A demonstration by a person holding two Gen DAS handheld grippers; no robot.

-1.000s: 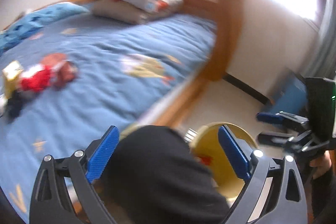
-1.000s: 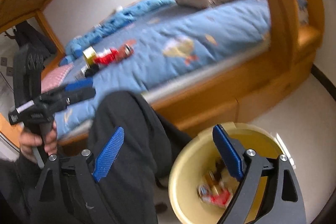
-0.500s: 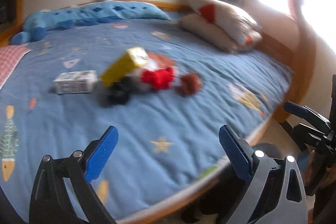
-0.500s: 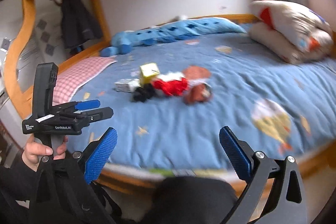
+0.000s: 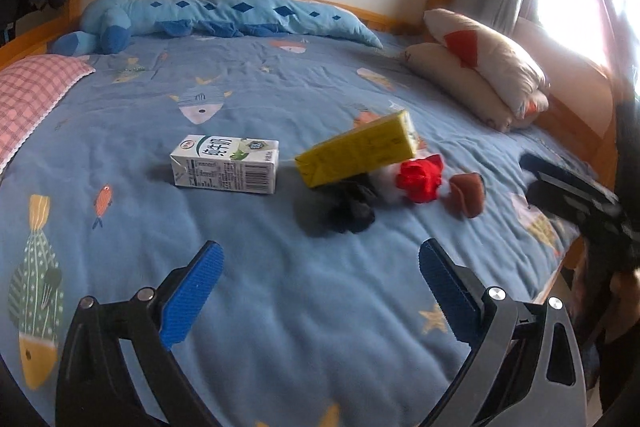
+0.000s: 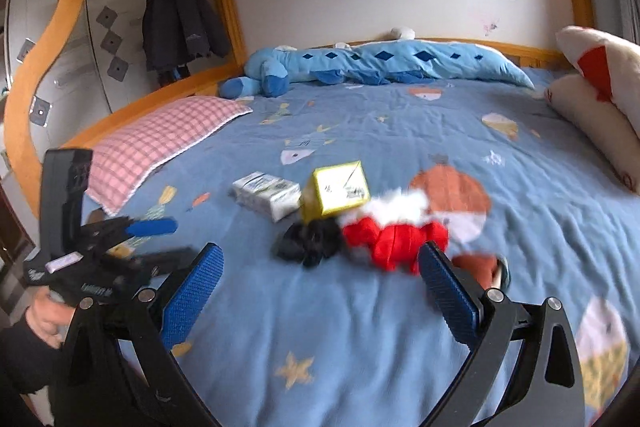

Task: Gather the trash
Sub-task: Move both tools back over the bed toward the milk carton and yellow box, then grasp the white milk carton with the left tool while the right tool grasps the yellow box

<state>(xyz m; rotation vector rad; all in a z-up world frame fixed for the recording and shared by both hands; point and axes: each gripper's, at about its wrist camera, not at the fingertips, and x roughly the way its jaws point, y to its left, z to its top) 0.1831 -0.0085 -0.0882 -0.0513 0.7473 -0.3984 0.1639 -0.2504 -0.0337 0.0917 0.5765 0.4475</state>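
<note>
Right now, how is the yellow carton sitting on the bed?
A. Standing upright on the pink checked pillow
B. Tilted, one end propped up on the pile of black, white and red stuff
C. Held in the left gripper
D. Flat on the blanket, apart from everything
B: the yellow carton slants upward, its raised end resting on the red and white trash, beside the flat-lying milk carton.

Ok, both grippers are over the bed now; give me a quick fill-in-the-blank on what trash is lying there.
1. The white milk carton lies flat on the ____ bedspread.
2. The yellow box is propped up at a ____, not flat.
3. Nothing sits between the fingers of the left gripper; it is ____.
4. Right of the black crumpled piece lies a ____ one.

Missing words: blue; tilt; open; red
</note>
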